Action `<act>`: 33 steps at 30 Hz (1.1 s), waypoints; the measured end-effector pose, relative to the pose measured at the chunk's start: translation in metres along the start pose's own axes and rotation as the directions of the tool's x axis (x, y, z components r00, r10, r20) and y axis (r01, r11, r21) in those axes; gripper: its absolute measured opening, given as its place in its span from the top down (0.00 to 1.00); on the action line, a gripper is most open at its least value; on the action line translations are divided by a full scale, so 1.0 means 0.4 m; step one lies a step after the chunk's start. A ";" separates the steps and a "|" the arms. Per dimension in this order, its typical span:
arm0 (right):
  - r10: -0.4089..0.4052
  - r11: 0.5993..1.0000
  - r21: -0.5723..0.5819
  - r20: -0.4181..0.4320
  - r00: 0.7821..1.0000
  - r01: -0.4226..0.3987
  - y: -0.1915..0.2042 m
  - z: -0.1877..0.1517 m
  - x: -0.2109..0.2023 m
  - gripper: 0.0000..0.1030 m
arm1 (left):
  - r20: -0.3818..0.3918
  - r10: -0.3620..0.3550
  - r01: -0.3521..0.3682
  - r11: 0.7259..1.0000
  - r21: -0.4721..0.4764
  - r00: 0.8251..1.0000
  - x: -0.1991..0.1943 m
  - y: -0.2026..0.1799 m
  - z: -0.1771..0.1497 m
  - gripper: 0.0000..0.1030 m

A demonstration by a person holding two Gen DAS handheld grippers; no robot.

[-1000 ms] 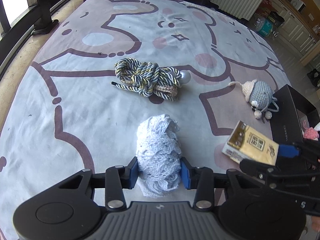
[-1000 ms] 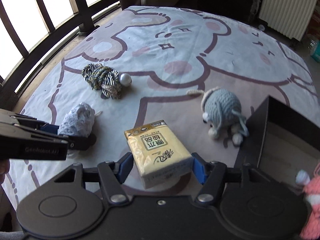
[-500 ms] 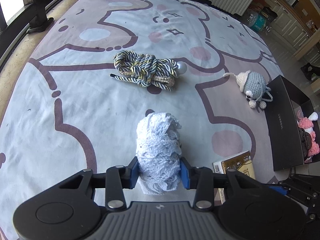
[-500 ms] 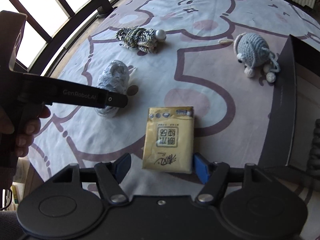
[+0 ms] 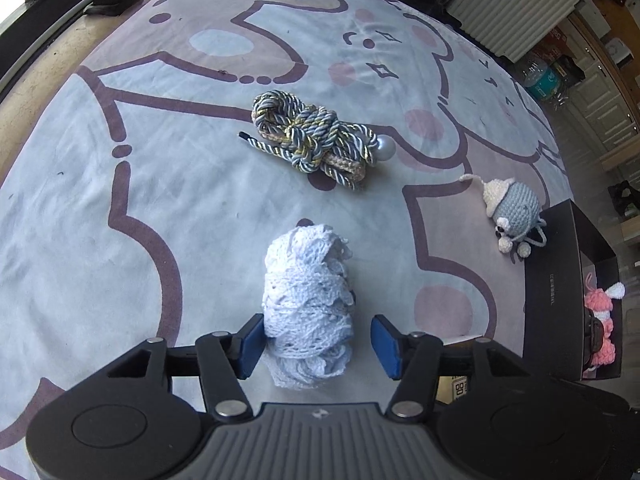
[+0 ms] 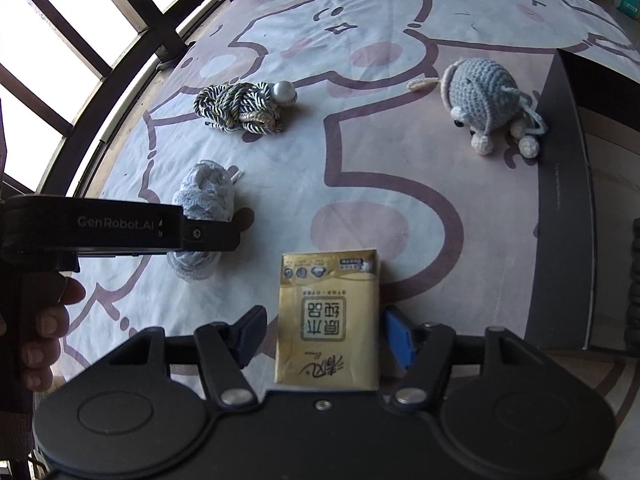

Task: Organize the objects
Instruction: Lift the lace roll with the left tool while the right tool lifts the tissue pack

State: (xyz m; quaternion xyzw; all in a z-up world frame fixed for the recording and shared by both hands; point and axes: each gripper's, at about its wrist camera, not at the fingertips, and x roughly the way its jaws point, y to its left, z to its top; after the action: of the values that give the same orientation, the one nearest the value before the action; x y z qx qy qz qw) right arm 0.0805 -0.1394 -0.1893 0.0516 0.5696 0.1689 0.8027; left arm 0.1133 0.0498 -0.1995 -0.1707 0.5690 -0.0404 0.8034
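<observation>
1. The left gripper (image 5: 316,346) has its jaws spread around the near end of the white lace bundle (image 5: 307,304), which lies on the bear-print cloth (image 5: 120,216). The left pad looks to be touching the lace and the right pad stands clear of it, so nothing is pinched.
2. The right gripper (image 6: 325,338) is likewise spread, with the yellow tissue pack (image 6: 329,316) lying flat on the cloth between its pads. A gap shows on the left side; on the right the pad sits just beside the pack, and I cannot tell whether it touches.
3. Farther off lie the braided cord with a pearl (image 5: 316,140), at the middle, and the grey crochet mouse (image 6: 480,92) to the right, just beside the black box (image 5: 556,288). A pink knitted toy (image 5: 600,320) already sits in that box.
4. My judgement is that both hands are at a grasp-or-release point beside their items, with the box as the likely place to gather things.
5. If so, the next move calls for squeezing each gripper squarely on its item, lifting clear of the cloth, and carrying it right to the box, with the soft lace held well back so it does not slip.
</observation>
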 end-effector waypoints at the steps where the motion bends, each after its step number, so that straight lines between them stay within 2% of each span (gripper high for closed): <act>1: -0.004 1.000 0.003 0.000 1.000 0.004 -0.001 0.002 0.001 0.37 | 0.000 0.004 -0.004 1.000 -0.006 1.000 0.001 -0.001 0.001 0.44; 5: -0.009 1.000 -0.003 0.001 1.000 0.009 0.000 0.006 0.003 0.37 | 0.012 0.017 -0.016 1.000 -0.025 1.000 0.005 -0.003 0.003 0.44; 8: -0.027 0.999 -0.017 0.005 1.000 0.027 0.003 0.001 0.002 0.43 | 0.022 0.029 -0.029 0.999 -0.014 0.999 0.007 -0.007 0.002 0.47; 10: -0.030 0.999 -0.022 0.007 1.000 0.030 0.004 -0.001 -0.001 0.47 | 0.031 0.052 -0.052 0.999 0.012 0.998 0.007 -0.012 0.000 0.57; 13: -0.036 0.999 -0.028 0.011 0.999 0.037 0.006 -0.003 -0.003 0.49 | 0.040 0.064 -0.066 0.996 0.054 0.997 0.005 -0.020 -0.005 0.59; 18: -0.038 0.999 -0.024 0.017 0.999 0.039 0.005 -0.003 -0.008 0.50 | 0.057 0.094 -0.100 0.987 0.127 0.994 0.001 -0.044 -0.019 0.61; 25: -0.059 0.998 -0.009 0.056 0.997 0.060 -0.006 0.008 -0.036 0.50 | 0.065 0.105 -0.113 0.984 0.137 0.992 -0.019 -0.055 -0.028 0.61; 33: -0.070 0.998 0.004 0.129 0.989 0.070 -0.022 0.027 -0.101 0.50 | 0.110 0.093 -0.110 0.980 0.167 0.990 -0.069 -0.104 -0.024 0.61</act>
State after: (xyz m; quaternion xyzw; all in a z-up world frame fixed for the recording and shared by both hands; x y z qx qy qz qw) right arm 0.0804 -0.1600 -0.1518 0.0419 0.5179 0.1370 0.8434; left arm 0.1000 0.0158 -0.1643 -0.0729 0.5296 -0.0398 0.8442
